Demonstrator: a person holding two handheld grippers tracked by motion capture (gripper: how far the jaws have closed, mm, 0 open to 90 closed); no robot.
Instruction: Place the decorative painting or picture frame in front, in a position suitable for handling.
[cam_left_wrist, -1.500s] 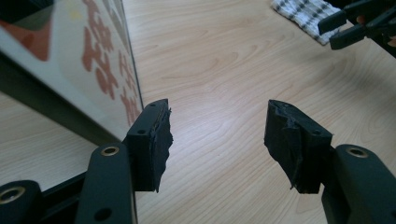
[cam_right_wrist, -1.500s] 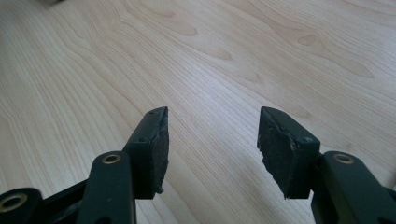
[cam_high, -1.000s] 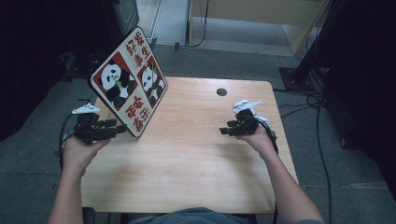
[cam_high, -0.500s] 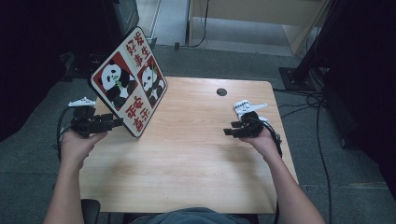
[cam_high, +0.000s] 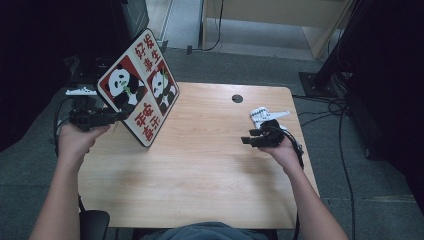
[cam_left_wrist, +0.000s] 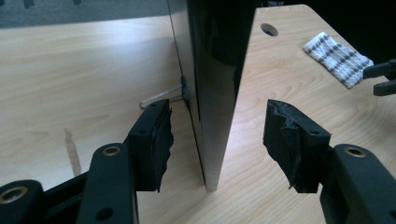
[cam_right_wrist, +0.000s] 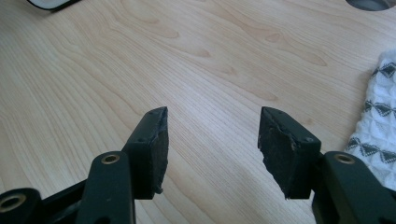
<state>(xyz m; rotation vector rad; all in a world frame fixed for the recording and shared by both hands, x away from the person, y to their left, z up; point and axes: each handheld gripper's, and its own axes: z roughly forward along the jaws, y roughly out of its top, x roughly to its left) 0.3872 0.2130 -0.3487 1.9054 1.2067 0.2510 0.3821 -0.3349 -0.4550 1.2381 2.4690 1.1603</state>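
Note:
A square sign board (cam_high: 142, 95) with two pandas and red characters stands tilted on the left of the wooden table (cam_high: 200, 180). My left gripper (cam_high: 117, 116) is open at its left edge. In the left gripper view the board (cam_left_wrist: 215, 70) is seen edge-on between the spread jaws of the left gripper (cam_left_wrist: 219, 126), with a gap on both sides. A thin metal prop (cam_left_wrist: 161, 95) sticks out behind it. My right gripper (cam_high: 246, 140) is held open low over bare wood at the right, and the right gripper view shows the right gripper (cam_right_wrist: 212, 135) with nothing between its pads.
A white patterned cloth (cam_high: 264, 116) lies on the table just beyond the right gripper; this cloth (cam_right_wrist: 378, 116) is at the right of that gripper's own view. A round cable hole (cam_high: 237, 98) is near the far edge. Cables (cam_high: 345, 150) trail on the floor to the right.
My left hand has moved its gripper farther from me, along the board's left edge. The right gripper has shifted only slightly. The board has stayed in place.

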